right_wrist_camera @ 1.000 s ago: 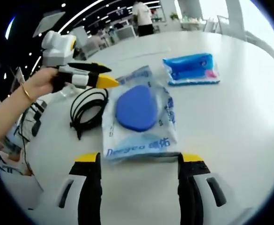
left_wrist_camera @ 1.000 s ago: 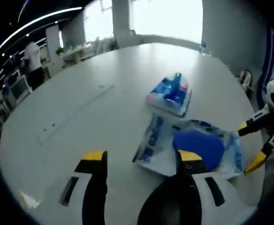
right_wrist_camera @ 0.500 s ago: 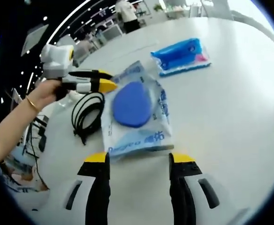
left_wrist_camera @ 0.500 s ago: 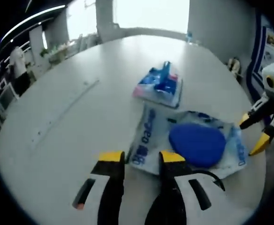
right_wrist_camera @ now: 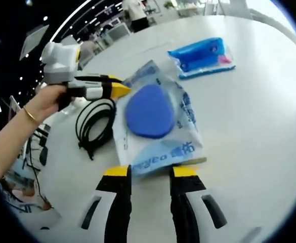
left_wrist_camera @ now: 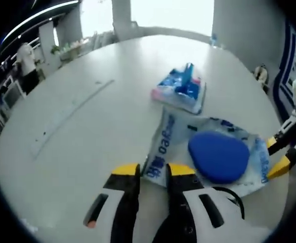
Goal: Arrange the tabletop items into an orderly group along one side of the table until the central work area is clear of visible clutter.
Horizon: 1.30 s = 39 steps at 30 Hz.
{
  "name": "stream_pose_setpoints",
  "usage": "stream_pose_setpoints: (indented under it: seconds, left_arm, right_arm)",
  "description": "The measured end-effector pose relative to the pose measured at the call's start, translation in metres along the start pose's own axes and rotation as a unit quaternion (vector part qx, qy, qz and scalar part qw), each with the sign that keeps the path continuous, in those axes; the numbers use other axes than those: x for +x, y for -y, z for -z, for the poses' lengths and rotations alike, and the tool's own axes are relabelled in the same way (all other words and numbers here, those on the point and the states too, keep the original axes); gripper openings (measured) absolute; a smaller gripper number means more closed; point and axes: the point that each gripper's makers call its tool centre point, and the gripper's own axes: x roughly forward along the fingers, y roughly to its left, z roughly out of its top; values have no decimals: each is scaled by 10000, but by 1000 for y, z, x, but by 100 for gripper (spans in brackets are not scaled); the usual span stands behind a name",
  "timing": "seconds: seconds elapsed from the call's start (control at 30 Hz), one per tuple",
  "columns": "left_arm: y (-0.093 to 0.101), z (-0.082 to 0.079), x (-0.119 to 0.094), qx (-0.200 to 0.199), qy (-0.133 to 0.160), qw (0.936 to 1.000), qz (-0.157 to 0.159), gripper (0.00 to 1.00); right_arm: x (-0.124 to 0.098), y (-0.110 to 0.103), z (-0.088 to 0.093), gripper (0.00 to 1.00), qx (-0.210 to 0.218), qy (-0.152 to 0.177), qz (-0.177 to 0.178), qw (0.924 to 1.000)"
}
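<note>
Both grippers at clear bag w/ blue pad, on counter. L gripper & R gripper: jaws narrowed, gap left, at bag edges; grip unclear. Cable beside bag.

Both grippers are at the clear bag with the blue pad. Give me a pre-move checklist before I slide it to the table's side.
1. Right gripper at the near edge of the clear printed plastic bag holding a blue oval pad: ok.
2. Right jaws closed on the bag: cannot tell.
3. Left gripper at the opposite edge: ok; grip cannot tell.
4. Coiled black cable clear of the bag: not ok, it lies right alongside.
5. Blue and pink flat packet apart from the bag: ok.
6. White table free beside the bag: ok.
</note>
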Motion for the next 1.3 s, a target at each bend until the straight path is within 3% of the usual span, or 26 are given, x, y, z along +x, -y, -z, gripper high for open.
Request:
stream_pose_setpoints:
  seconds: [0.13, 0.23, 0.47, 0.53, 0.73, 0.93, 1.23, 1.3]
  left_arm:
    - [-1, 1, -6, -47, 45, 9999, -122, 3]
    - [2, 5, -8, 113, -18, 9998, -134, 2]
    - [0, 9, -16, 57, -69, 9998, -202, 0]
    - [0, 10, -19, 62, -73, 9999, -139, 0]
    - [-2, 17, -36, -257, -33, 9996, -136, 0]
    - [-8, 33, -55, -601, -47, 9980, -214, 0]
    - [-7, 52, -79, -1356, 77, 9902, -313, 0]
    - [-5, 51, -86, -1488, 230, 9880, -357, 0]
  right_arm:
    - [0, -5, 0, 10, 178, 10, -216, 9996]
    - [0, -1, -2, 7, -333, -31, -127, 9994]
    - [-6, 4, -10, 3, -352, 103, -51, 9993]
    - [-8, 8, -16, 2, -610, 207, 55, 9979]
    - [-14, 2, -28, 1, -1078, 305, 109, 9936]
    - [-18, -3, -42, 1, -1157, 478, 95, 9921]
    - [-20, -10, -58, 1, -1464, 644, 170, 9870]
    - [-21, -10, -63, 1, -1641, 708, 267, 9835]
